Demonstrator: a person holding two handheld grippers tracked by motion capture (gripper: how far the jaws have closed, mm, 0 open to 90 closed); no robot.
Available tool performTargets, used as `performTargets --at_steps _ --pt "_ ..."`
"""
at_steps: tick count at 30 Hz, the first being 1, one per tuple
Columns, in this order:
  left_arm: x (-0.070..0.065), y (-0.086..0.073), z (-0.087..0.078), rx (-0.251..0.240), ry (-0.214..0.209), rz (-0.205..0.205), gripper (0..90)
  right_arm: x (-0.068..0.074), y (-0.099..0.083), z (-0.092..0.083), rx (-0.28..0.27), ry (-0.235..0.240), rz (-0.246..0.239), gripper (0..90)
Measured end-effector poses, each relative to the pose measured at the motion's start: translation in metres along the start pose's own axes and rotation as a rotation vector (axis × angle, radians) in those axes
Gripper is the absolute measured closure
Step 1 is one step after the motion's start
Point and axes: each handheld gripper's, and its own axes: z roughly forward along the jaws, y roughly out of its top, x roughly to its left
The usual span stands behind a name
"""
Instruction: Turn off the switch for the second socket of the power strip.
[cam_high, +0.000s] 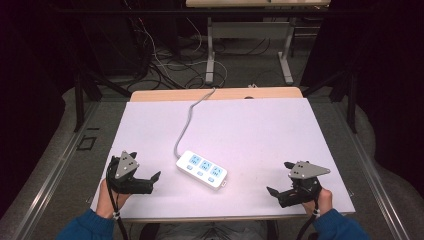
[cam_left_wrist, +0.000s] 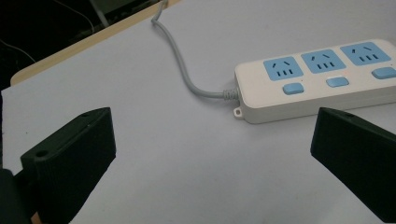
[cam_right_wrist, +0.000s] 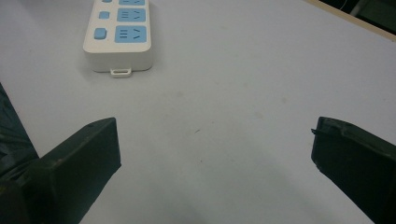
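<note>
Power strip: the white plastic power strip with three blue sockets (cam_high: 201, 169) lay flat near the middle of the white table (cam_high: 260, 130), between both grippers.
Risk: its grey cord (cam_high: 186, 125) could drag, so the strip might slide or twist.
Left gripper (cam_high: 152, 179): jaws wide, holding nothing.
Right gripper (cam_high: 274, 192): jaws wide, touching nothing.

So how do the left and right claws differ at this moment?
The left claw sits nearer the white three-socket power strip, at its grey-cable end; the right claw sits farther off, facing its tabbed end. Each points inward toward the strip. Both are open, empty, and low over the white table.
</note>
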Motion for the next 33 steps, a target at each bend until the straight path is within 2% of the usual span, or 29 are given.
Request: performTargets --at_steps 1,2,4,5,11,13,19,26,27,33 --pt "-0.001 0.001 0.001 -0.001 -0.004 -0.002 0.0 0.0 0.0 0.0 0.006 0.012 -0.002 0.8" --pt "0.0 0.002 0.001 -0.003 0.004 0.013 0.0 0.0 0.0 0.0 0.007 0.014 -0.004 0.8" --pt "-0.001 0.004 0.003 -0.007 0.006 0.019 0.0 -0.001 0.0 0.0 0.003 0.007 -0.004 0.8" --pt "-0.001 0.005 0.003 -0.002 -0.007 0.01 0.0 0.0 0.0 0.0 0.002 0.004 0.001 0.8" --pt "0.0 0.009 0.007 -0.011 0.002 0.02 0.0 0.0 0.0 0.0 0.008 0.006 0.003 0.8" --pt "-0.001 0.009 0.007 -0.012 -0.01 0.007 0.0 0.0 0.0 0.0 0.008 0.007 0.004 0.8" --pt "-0.002 0.014 0.01 -0.018 -0.011 0.026 0.0 0.0 0.0 0.0 0.009 0.005 0.002 1.0" --pt "-0.005 0.019 0.015 -0.02 -0.022 0.031 0.0 0.0 0.0 0.0 0.013 0.004 0.002 1.0" --pt "-0.006 0.019 0.016 -0.02 -0.031 0.02 0.0 0.0 0.0 0.0 0.012 0.0 -0.001 1.0" --pt "-0.008 0.023 0.022 -0.016 -0.037 0.034 0.0 -0.001 0.0 0.0 0.011 0.002 0.0 1.1"
